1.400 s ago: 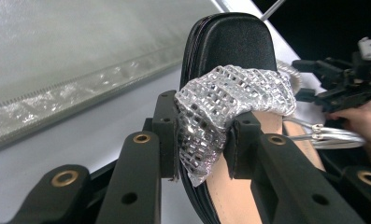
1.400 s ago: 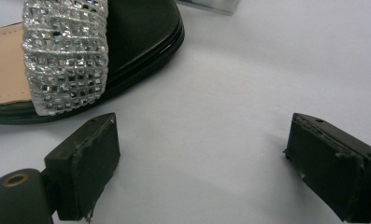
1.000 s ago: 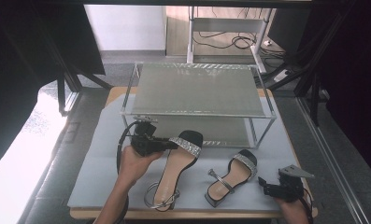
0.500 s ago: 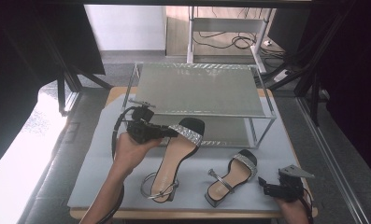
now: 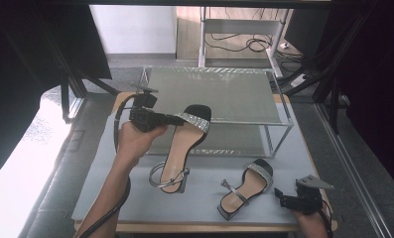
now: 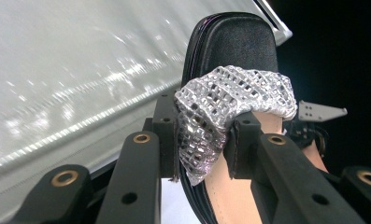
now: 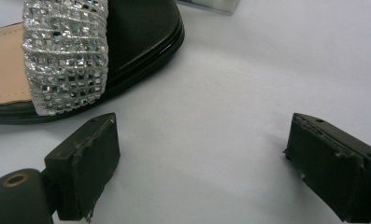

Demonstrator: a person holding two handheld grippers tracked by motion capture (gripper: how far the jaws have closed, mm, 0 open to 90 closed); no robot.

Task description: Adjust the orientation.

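A black heeled sandal (image 5: pixel 178 146) with a silver rhinestone toe strap (image 6: pixel 230 105) hangs in the air, heel low and toe up at the front edge of the rack's top shelf (image 5: pixel 219 91). My left gripper (image 5: pixel 177 119) is shut on that strap, its jaws pinching it from both sides (image 6: pixel 204 140). The matching second sandal (image 5: pixel 246 186) lies on the grey mat at the front right. My right gripper (image 5: pixel 280 197) rests just right of its toe, open with nothing between the jaws (image 7: pixel 199 154); the sandal's strap (image 7: pixel 66 51) shows at the upper left of the right gripper view.
A two-tier metal shoe rack (image 5: pixel 279 126) stands at the back of the grey mat (image 5: pixel 135 198). The lower shelf (image 5: pixel 234 141) sits under the top one. Dark frame legs and cables lie beyond the table. The table's front edge (image 5: pixel 194 227) is near my right gripper.
My left gripper has lifted the sandal up and away from me, bringing its toe to the rack's top shelf. The right gripper and the second sandal have stayed still.
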